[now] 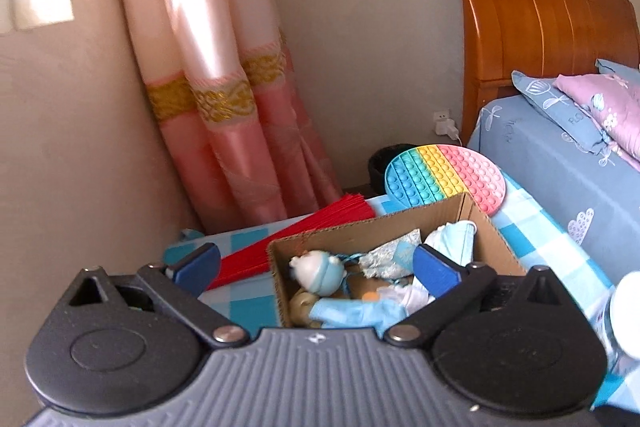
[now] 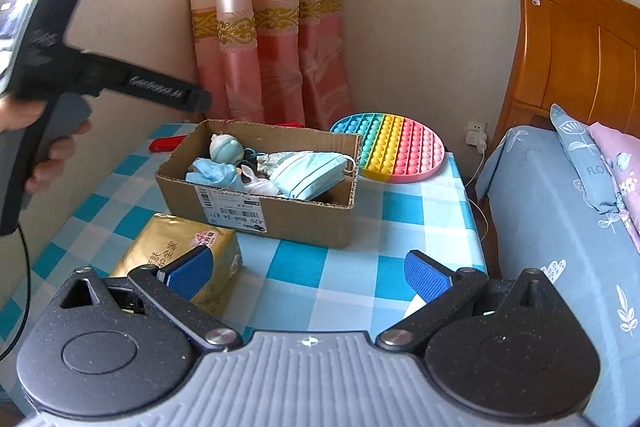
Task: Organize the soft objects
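An open cardboard box (image 2: 280, 219) stands on the blue-checked table (image 2: 304, 267). Inside lie a pale blue face mask (image 2: 308, 175), a light blue cloth (image 2: 212, 175) and a small doll with a blue cap (image 1: 320, 271). My left gripper (image 1: 316, 265) hangs open over the box's near end (image 1: 484, 231), with nothing pinched between its blue pads. My right gripper (image 2: 308, 273) is open too, low over the table in front of the box. A gold tissue pack (image 2: 176, 247) lies by its left finger. A round rainbow bubble mat (image 2: 396, 151) lies behind the box.
A red folded fan (image 1: 296, 231) lies left of the box. A person's hand (image 2: 52, 155) holds the left tool at the left of the right wrist view. A bed (image 2: 560, 227) with pillows borders the table's right edge. Pink curtains (image 2: 260, 47) hang behind. A clear bottle (image 1: 624, 315) stands at right.
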